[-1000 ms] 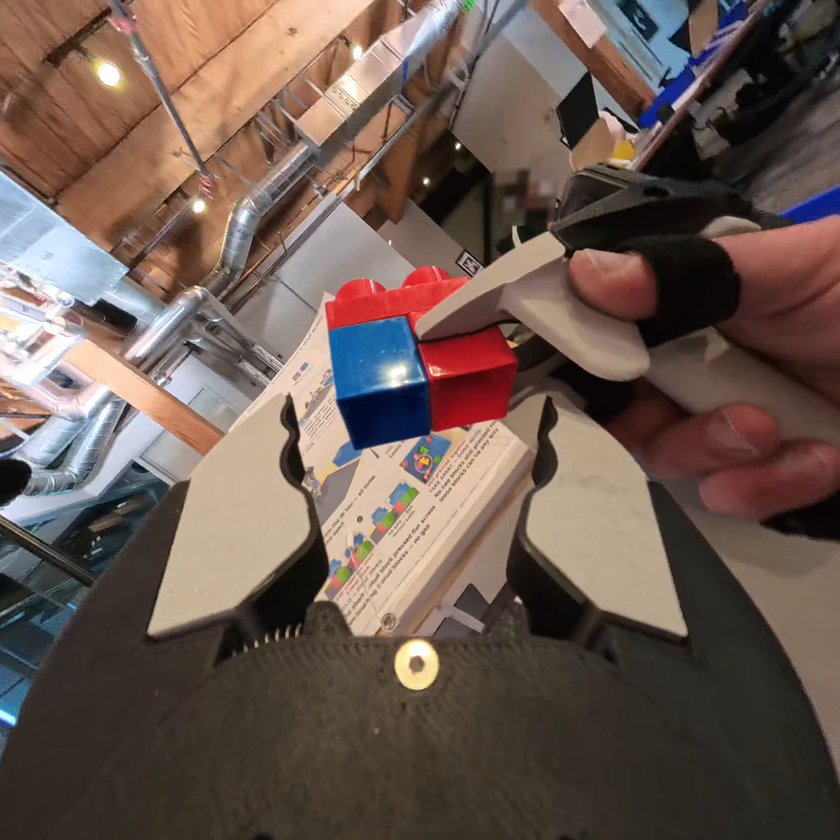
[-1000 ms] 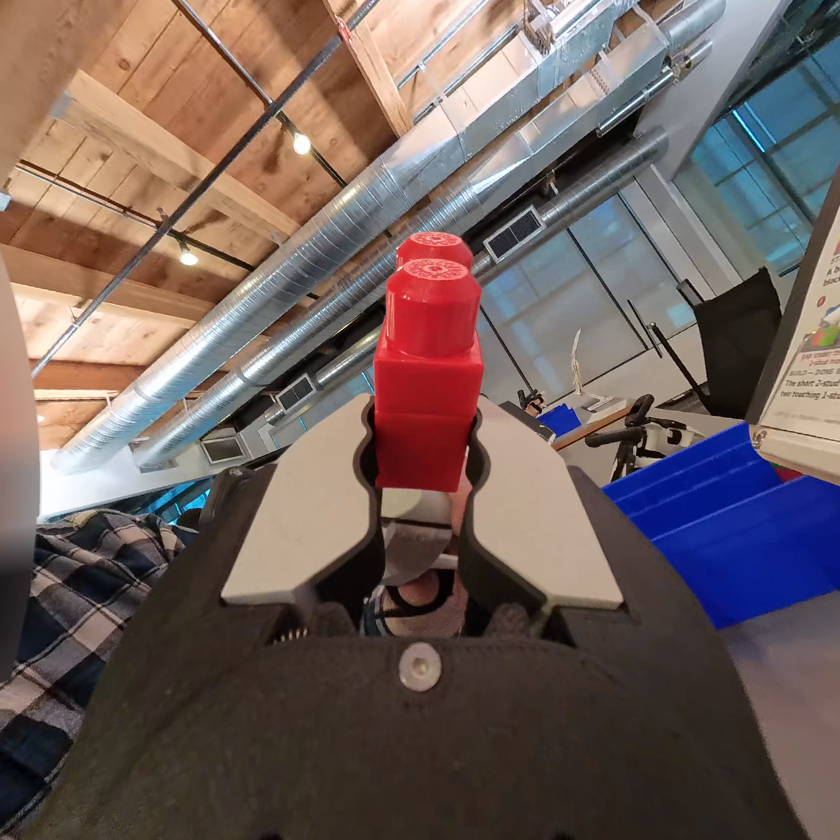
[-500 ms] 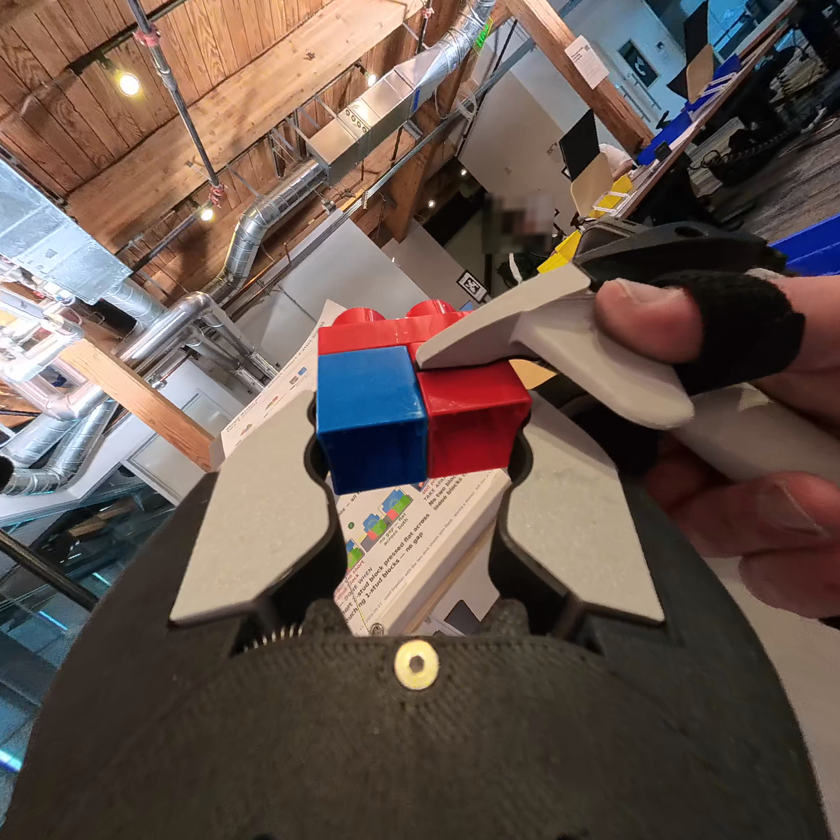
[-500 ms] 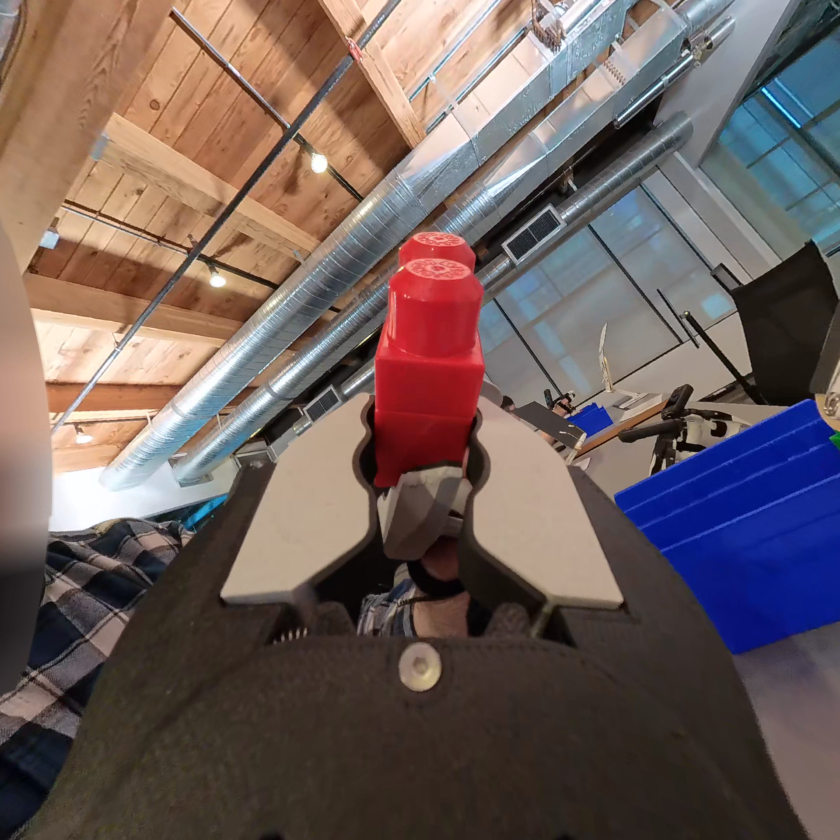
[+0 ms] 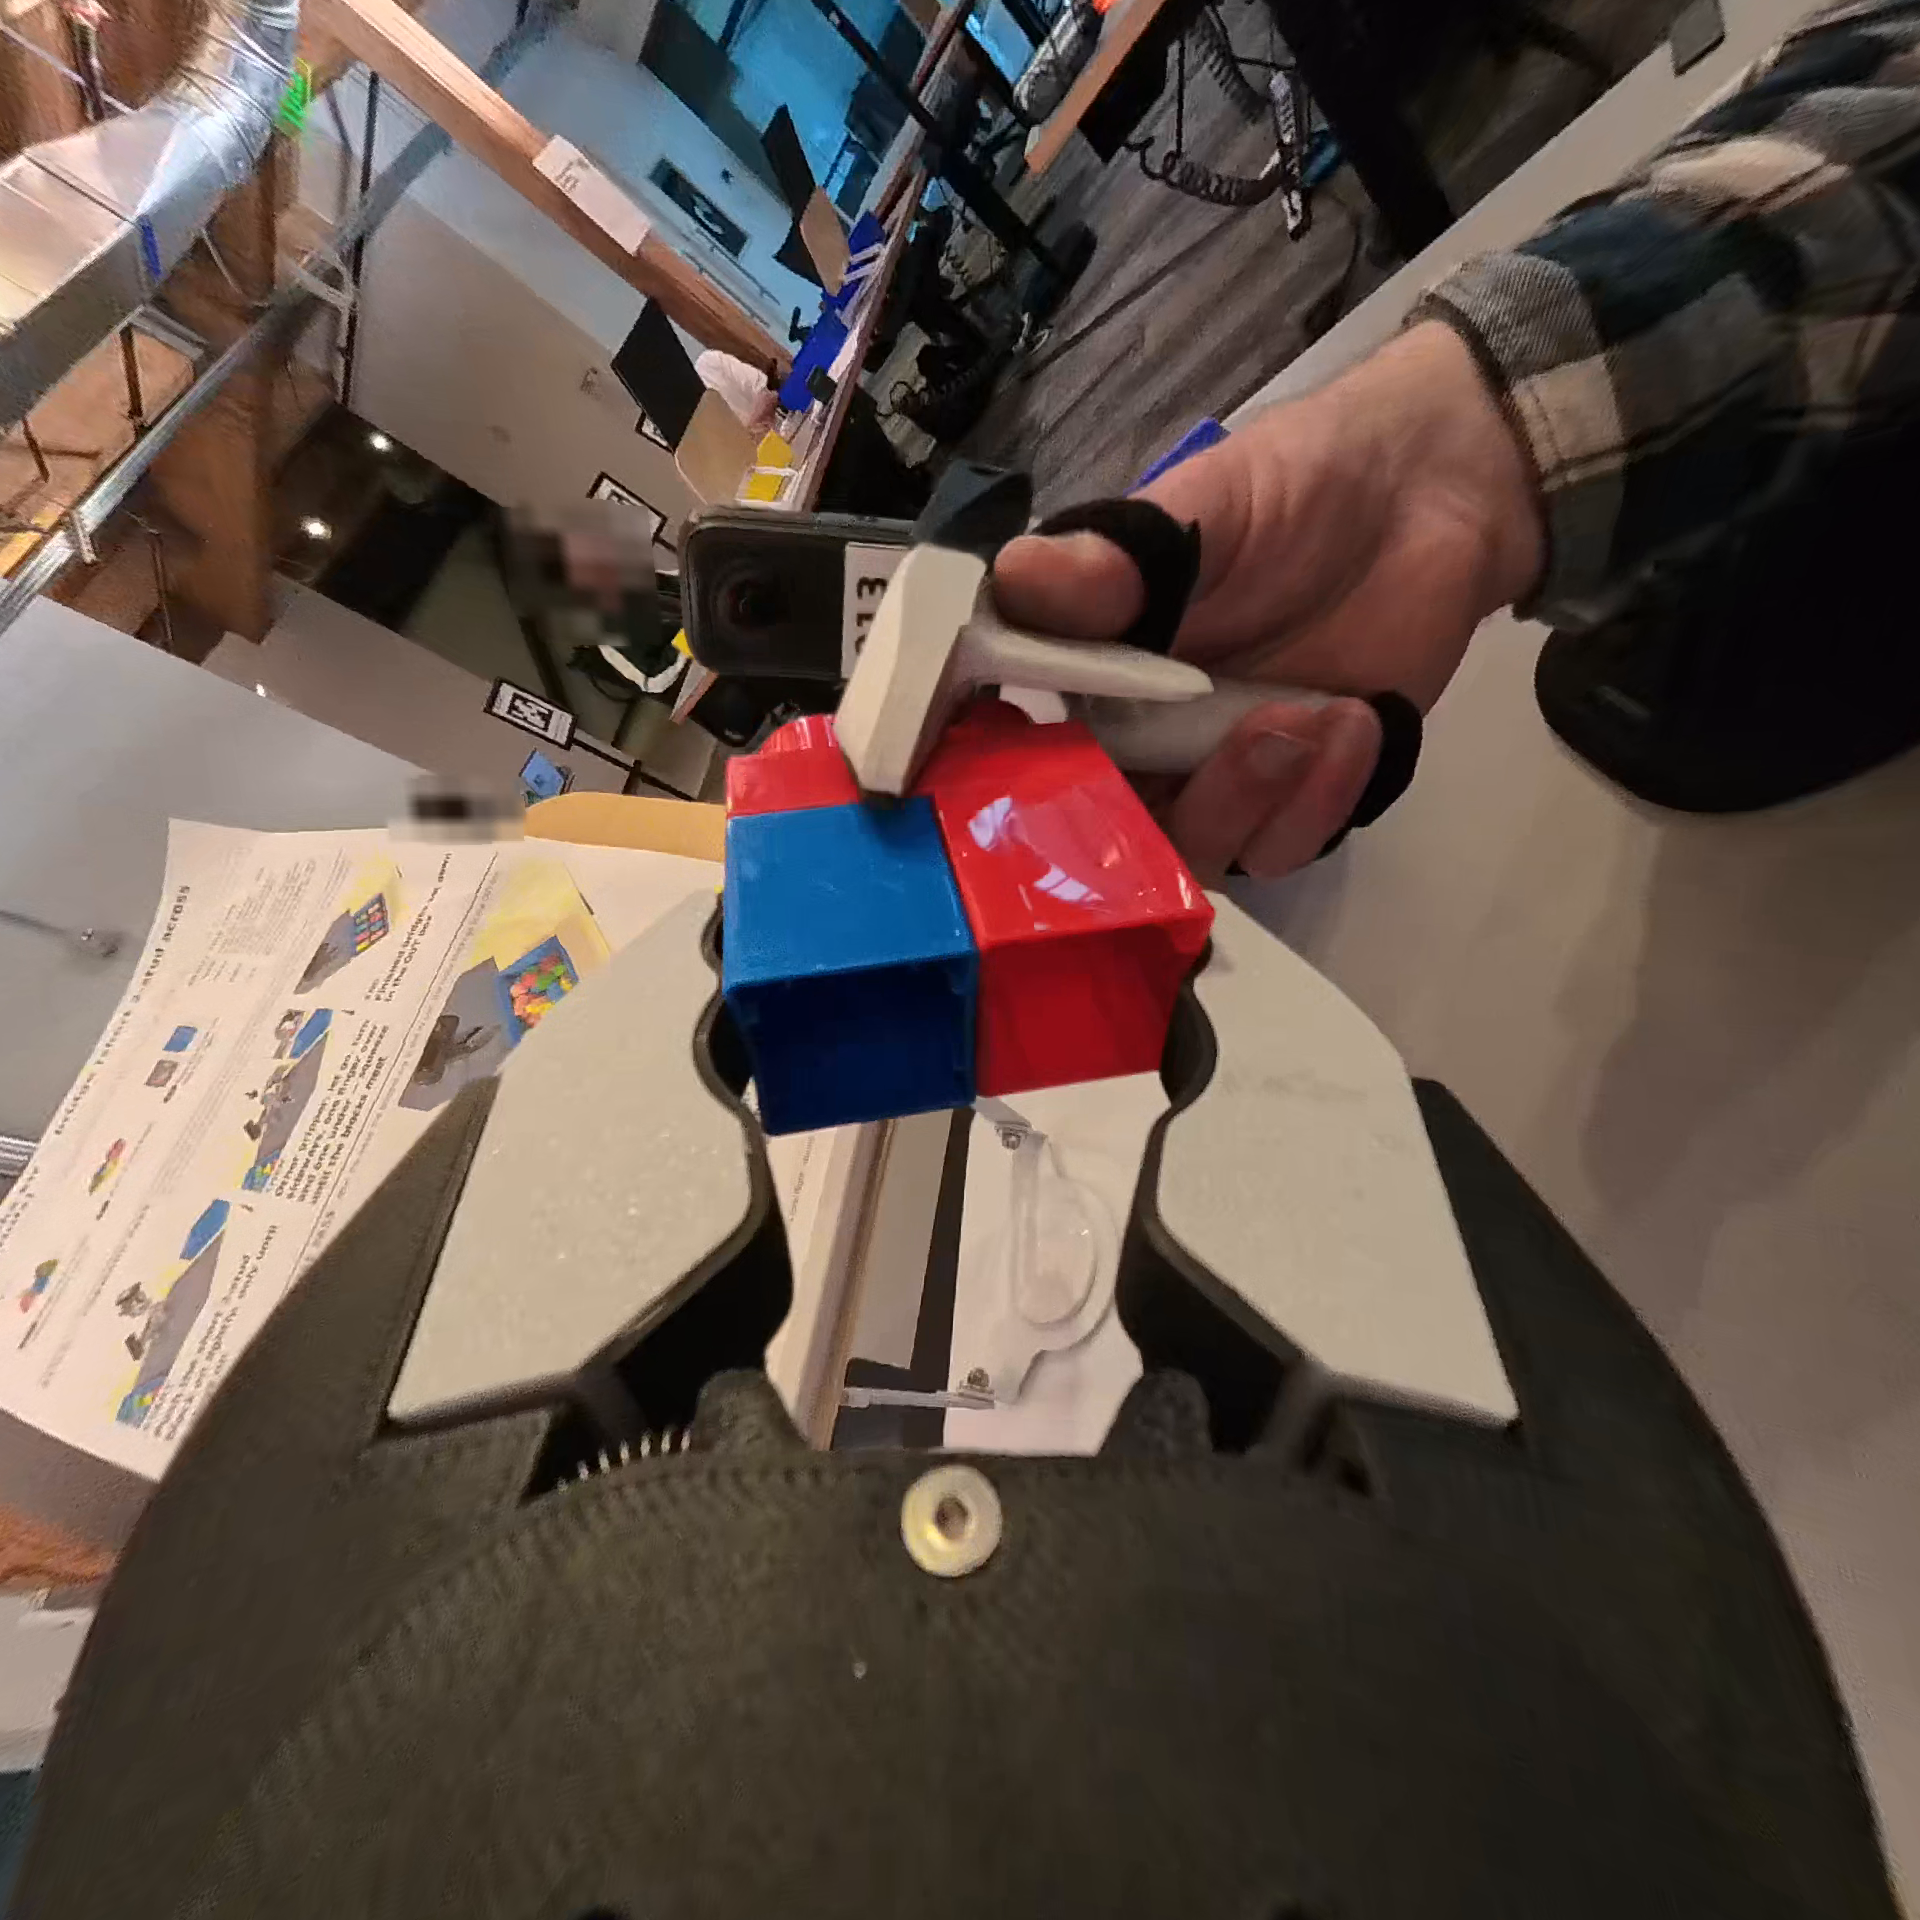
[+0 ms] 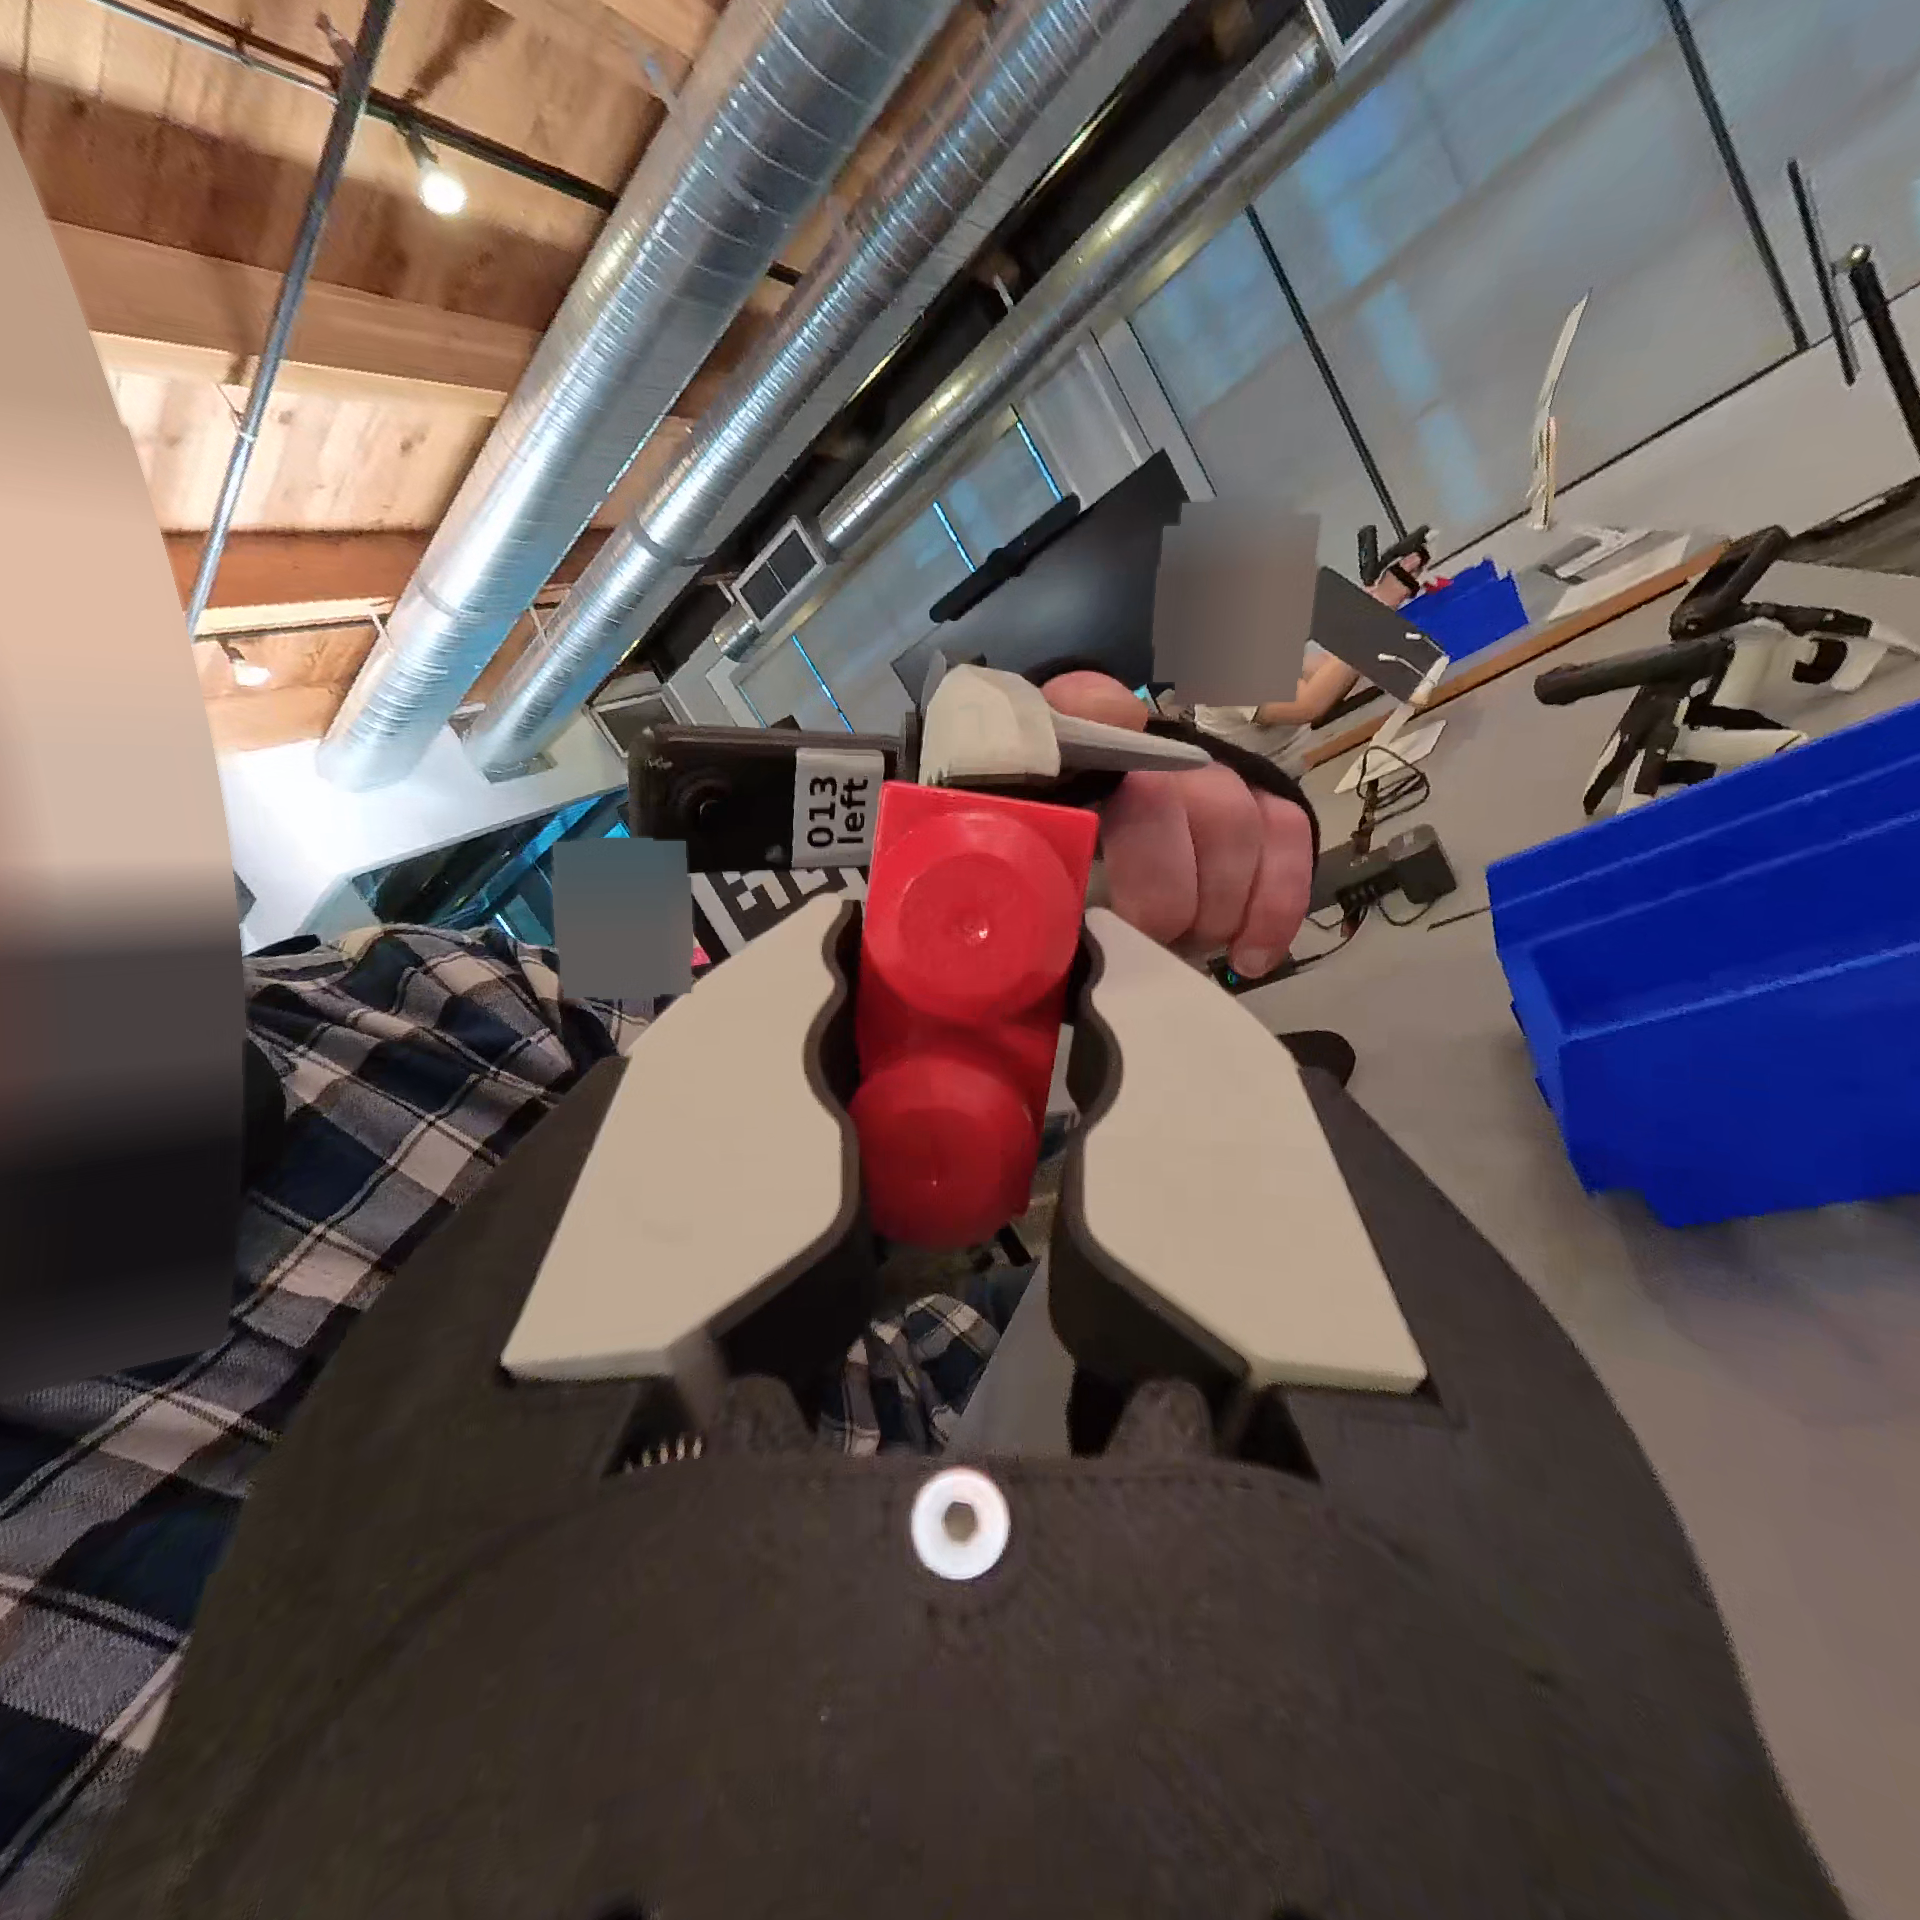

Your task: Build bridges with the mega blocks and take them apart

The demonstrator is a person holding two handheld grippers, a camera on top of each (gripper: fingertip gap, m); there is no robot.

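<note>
Left gripper (image 5: 961, 997) clamped blue (image 5: 847, 961) and red plastic blocks (image 5: 1075, 935) side by side, right gripper (image 6: 961, 997) pinched the two-stud red plastic top block (image 6: 961, 997).

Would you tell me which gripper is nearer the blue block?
Left. The left gripper has the blue block between its fingers beside a red one; the right gripper clamps the two-stud red block above it.

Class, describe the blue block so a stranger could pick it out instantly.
Find the left gripper and look between its grey fingers. A small cluster sits there: the blue block beside a red block. It is the cluster's only blue piece.
</note>
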